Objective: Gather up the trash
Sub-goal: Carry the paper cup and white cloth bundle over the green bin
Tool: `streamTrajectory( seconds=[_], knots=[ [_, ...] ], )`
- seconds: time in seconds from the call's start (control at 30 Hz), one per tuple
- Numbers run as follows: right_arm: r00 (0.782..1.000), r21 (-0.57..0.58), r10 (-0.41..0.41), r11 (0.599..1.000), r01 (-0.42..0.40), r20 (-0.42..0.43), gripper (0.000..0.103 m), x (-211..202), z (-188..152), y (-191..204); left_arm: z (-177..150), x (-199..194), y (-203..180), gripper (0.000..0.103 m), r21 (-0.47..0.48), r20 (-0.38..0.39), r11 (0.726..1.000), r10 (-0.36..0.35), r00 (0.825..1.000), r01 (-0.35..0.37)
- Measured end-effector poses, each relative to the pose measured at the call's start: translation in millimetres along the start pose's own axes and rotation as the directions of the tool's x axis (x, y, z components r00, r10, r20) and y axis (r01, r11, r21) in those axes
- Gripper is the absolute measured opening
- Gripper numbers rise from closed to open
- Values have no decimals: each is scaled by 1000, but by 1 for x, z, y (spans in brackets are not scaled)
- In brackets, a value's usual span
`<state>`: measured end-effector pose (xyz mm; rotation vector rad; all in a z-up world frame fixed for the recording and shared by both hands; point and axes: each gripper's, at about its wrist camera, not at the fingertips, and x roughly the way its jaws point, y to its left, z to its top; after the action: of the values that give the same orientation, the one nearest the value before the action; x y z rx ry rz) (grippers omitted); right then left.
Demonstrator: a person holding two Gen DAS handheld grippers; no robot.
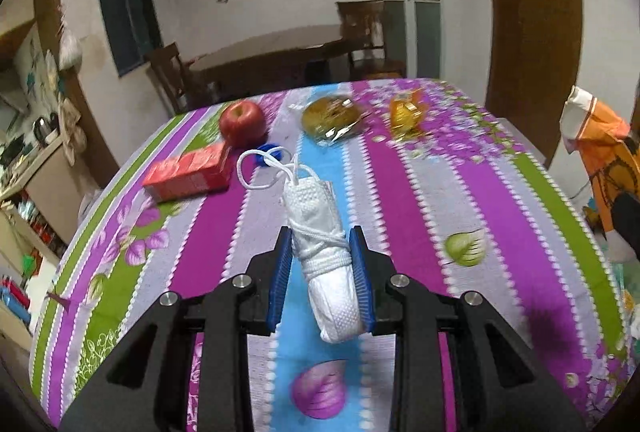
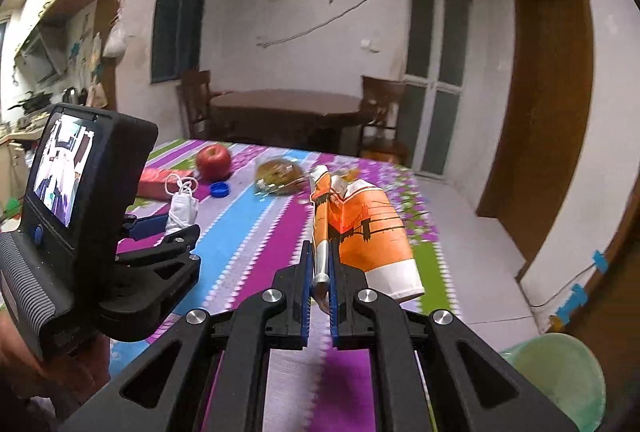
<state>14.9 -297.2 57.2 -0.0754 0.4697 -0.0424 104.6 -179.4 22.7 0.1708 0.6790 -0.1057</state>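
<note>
Whitewashed walls, a dark round dining table and a brown door fill the upper half of both views, and below them a table under a striped purple, blue and green floral cloth [image 1: 400, 200] takes the middle of each frame. At the lower right corner of the right wrist view sits a pale green plastic bin [image 2: 568, 376], off the table's edge.

On the cloth, upper left of centre in the left view, lie a red cardboard carton [image 1: 190, 172] and a red apple [image 1: 242, 122], with a clear bag of brownish food [image 1: 330, 118] and a crinkled orange wrapper [image 1: 408, 112] further right, then a small blue bottle cap [image 2: 220, 189].

Both claws are loaded, so the step in hand looks like carrying. The right gripper [image 2: 320, 284] is pressed tight on the flat seam of an orange and white foil snack bag [image 2: 360, 232], lifted above the cloth. The left gripper [image 1: 323, 268] pinches a rolled white face mask with looped cord [image 1: 320, 232], also held up.

Next, each load probably needs swinging over the bin and releasing.
</note>
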Motion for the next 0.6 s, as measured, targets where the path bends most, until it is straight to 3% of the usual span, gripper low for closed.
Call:
streamTrajectory(
  seconds=[0.17, 0.37, 0.47, 0.6],
  knots=[
    [995, 24, -99, 995, 99, 9, 8, -38, 0, -35, 16, -22, -36, 28, 62, 59, 997, -53, 997, 50],
    [968, 79, -247, 965, 250, -41, 8, -80, -8, -99, 31, -44, -95, 28, 169, 107, 978, -145, 984, 126],
    [944, 114, -321, 938, 327, -73, 8, -101, -15, -135, 33, -50, -133, 28, 230, 98, 955, -214, 972, 187],
    [907, 154, -400, 896, 417, -130, 8, -127, -29, -179, 32, -56, -180, 28, 321, 55, 899, -331, 942, 297]
  ],
)
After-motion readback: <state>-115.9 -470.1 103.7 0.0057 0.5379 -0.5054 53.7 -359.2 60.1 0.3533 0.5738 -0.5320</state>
